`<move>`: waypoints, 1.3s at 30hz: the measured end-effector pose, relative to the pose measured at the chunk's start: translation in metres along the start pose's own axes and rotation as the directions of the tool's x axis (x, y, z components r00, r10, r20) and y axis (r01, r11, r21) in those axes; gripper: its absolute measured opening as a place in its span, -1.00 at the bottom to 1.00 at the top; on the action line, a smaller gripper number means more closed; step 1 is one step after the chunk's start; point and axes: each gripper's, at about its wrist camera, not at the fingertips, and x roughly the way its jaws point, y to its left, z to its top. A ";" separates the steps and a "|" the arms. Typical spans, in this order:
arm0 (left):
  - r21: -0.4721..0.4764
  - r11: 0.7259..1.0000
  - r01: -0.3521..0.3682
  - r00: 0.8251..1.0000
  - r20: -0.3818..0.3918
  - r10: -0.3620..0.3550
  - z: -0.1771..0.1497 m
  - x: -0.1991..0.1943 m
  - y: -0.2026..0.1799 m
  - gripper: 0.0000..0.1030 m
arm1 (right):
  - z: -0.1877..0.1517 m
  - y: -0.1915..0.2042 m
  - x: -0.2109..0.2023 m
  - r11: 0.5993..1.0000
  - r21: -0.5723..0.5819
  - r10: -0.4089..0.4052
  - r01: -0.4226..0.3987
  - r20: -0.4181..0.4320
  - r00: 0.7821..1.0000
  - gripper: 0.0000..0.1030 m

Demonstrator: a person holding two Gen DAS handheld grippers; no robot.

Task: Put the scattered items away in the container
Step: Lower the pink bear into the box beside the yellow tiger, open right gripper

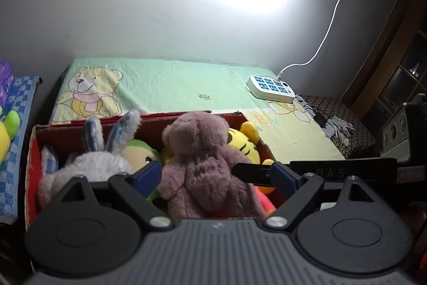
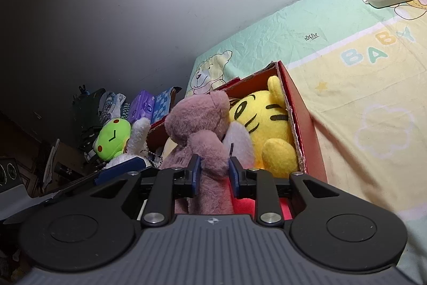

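Right tool clamped on pink bear's limb.

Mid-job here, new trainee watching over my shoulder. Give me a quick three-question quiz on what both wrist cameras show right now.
1. True or false: the right gripper is closed on a limb of the mauve teddy bear.
2. Multiple choice: which toy sits in the red box directly beside the teddy, against the box's right wall? A) yellow tiger plush B) brown dog C) pink pig
3. Fill in: the white power strip lies on the green ____.

Key: 1 true. 2 A. 3 bedsheet. Note: the left gripper is spread wide around the teddy, its blue pads clear of the fur.
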 end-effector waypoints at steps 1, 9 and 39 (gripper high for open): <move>0.001 1.000 -0.003 1.000 -0.002 0.003 0.000 0.000 -0.001 0.70 | 0.000 0.000 -0.001 1.000 0.002 0.000 0.000 0.001 1.000 -0.48; -0.005 0.999 -0.050 0.999 0.017 0.050 0.005 -0.013 -0.006 0.70 | 0.000 0.010 -0.019 0.998 -0.058 -0.030 0.033 0.045 0.999 -0.40; -0.059 0.821 -0.568 0.815 -0.183 0.550 -0.027 -0.048 -0.018 0.70 | -0.028 0.063 -0.063 0.936 -0.186 -0.274 0.298 0.145 0.951 0.26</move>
